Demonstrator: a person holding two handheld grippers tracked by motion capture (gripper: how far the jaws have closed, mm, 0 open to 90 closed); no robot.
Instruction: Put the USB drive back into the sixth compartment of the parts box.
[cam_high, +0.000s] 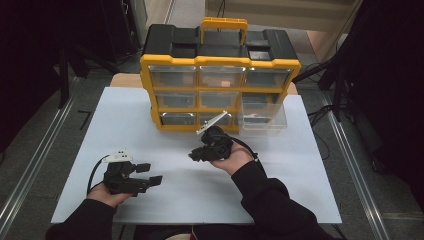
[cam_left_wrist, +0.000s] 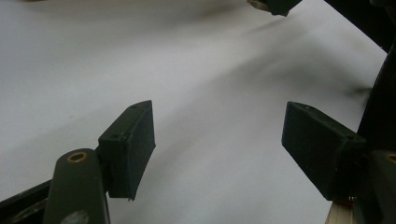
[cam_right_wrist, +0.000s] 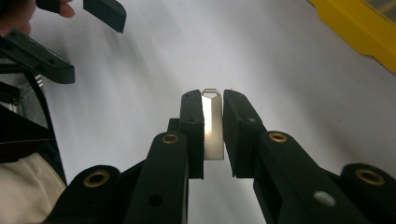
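Hand-held gripper (cam_right_wrist: 213, 133) around one metal tab (cam_right_wrist: 213, 128)

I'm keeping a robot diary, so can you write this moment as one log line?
left gripper: open, empty, over white table | right gripper: shut on small metal piece | organizer box: one clear drawer pulled out

Bare white tabletop (cam_high: 165, 142) between the tongs; yellow drawer cabinet (cam_high: 220, 75) blocking the far side.

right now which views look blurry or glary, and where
Left gripper view: the white table is streaked with soft, smeared shadows, the left gripper sharper. Right gripper view: the metal piece glares near-white between the jaws. High view: evenly lit table, dark surroundings.
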